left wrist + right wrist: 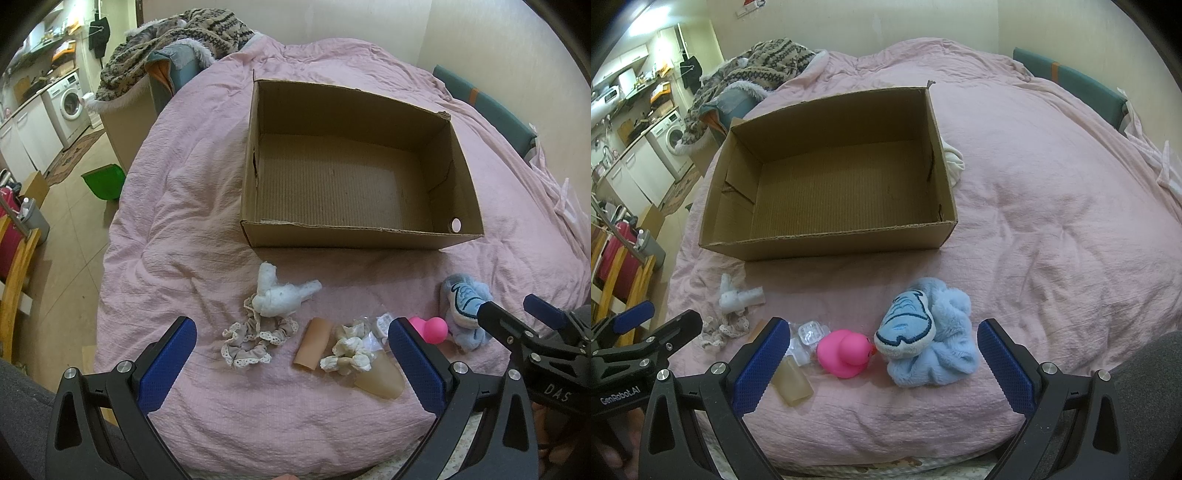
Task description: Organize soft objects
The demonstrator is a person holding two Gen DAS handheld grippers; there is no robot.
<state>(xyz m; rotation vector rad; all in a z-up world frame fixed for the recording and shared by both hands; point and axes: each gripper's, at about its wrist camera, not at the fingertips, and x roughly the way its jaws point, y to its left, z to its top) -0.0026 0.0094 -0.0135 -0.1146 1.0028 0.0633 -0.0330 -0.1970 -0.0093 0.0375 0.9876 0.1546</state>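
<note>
An open, empty cardboard box (354,230) (827,243) sits on the pink bed. In front of it lie a white plush bird (280,293) (738,295), lace scrunchies (251,339) (720,330), a tan tube (312,343), a cream knotted toy (347,350), a translucent beige piece (380,380) (792,382), a pink rubber duck (846,352) (430,328) and a blue plush shark (927,332) (463,306). My left gripper (291,354) is open above the scrunchies and tube. My right gripper (882,354) is open around the duck and shark, touching neither.
The pink bedspread (1052,221) covers the bed. A knitted blanket pile (184,40) lies at the far left corner. A green bin (103,181), a washing machine (70,101) and wooden chairs (14,266) stand on the floor to the left. White cloth (955,162) pokes out behind the box.
</note>
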